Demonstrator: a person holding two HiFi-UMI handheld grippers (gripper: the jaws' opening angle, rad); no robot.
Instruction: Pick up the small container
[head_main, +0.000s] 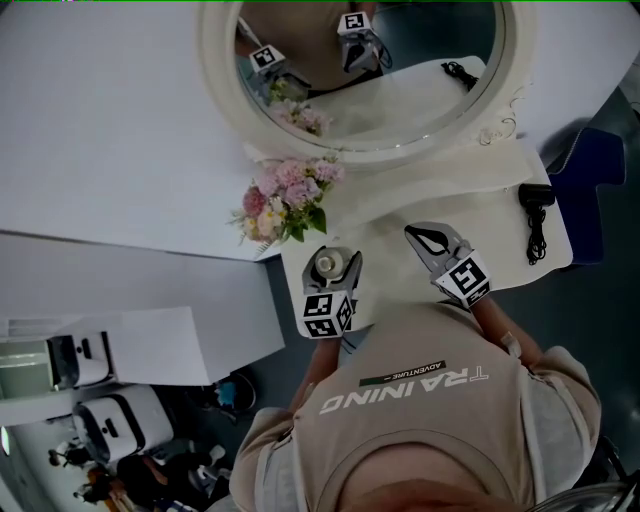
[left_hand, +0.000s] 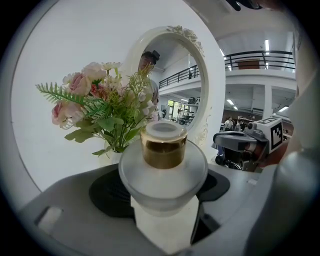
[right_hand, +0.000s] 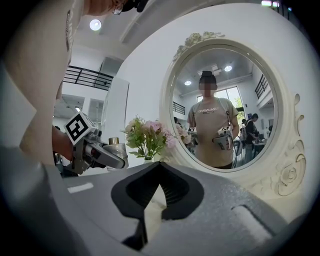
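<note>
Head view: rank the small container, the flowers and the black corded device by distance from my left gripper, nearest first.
1. small container: clamped between the jaws of the left gripper.
2. flowers: just beyond it, up and left.
3. black corded device: far off to the right.

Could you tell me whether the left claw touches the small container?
Touching: the left gripper view shows the left claw clamped on the small container.

We see the small container (left_hand: 162, 165) at centre frame with a frosted, matt, translucent body and a glossy gold collar that looks like metal. Around it, the left gripper (left_hand: 162, 197) has a smooth matt grey plastic shell and dull, finely ribbed pads (left_hand: 107, 195). The mirror frame (left_hand: 216, 85) is glossy cream with raised relief, and the flowers (left_hand: 100, 107) look like cloth.
</note>
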